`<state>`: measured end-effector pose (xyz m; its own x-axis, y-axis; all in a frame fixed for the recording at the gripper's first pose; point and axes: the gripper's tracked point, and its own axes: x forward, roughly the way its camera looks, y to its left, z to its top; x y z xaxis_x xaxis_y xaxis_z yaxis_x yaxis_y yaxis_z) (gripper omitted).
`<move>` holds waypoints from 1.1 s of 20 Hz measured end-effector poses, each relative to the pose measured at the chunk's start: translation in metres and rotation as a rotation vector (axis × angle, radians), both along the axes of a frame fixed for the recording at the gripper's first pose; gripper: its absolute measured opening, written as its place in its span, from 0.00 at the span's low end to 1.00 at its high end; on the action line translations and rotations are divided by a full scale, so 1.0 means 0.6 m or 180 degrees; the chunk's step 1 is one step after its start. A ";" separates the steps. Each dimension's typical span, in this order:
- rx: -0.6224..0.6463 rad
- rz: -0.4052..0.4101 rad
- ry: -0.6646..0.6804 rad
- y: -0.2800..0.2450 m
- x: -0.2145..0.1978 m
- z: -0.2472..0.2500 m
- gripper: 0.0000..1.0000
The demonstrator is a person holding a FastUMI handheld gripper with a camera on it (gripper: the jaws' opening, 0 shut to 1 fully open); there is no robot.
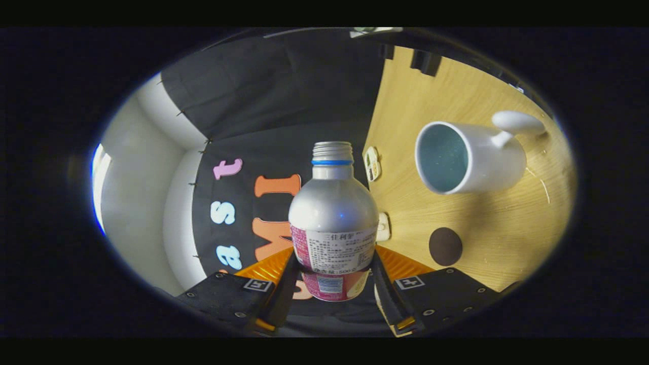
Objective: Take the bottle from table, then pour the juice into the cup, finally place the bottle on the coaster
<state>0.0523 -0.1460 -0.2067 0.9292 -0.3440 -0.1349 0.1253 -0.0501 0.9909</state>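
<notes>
The gripper (334, 276) is closed on the bottle (333, 218), cap off, lifted and rolled sideways off the table (487, 238). To its right stands the cup (469, 157), with the coaster (445, 246) nearer. Pouring seems underway; next, bring the mouth over the cup.

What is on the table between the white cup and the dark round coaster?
In the gripper view, bare wooden table separates the cup from the coaster.
</notes>
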 end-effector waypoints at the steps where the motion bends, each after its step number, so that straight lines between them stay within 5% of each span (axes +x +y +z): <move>1: -0.0199 0.0028 0.0038 0.003 0.009 0.016 0.73; 9: -0.1959 0.0346 0.0371 0.026 0.056 0.071 0.73; 16: -0.3456 0.0813 0.1030 0.049 0.095 0.032 0.73; 22: -0.4232 0.1102 0.1577 0.058 0.111 -0.022 0.73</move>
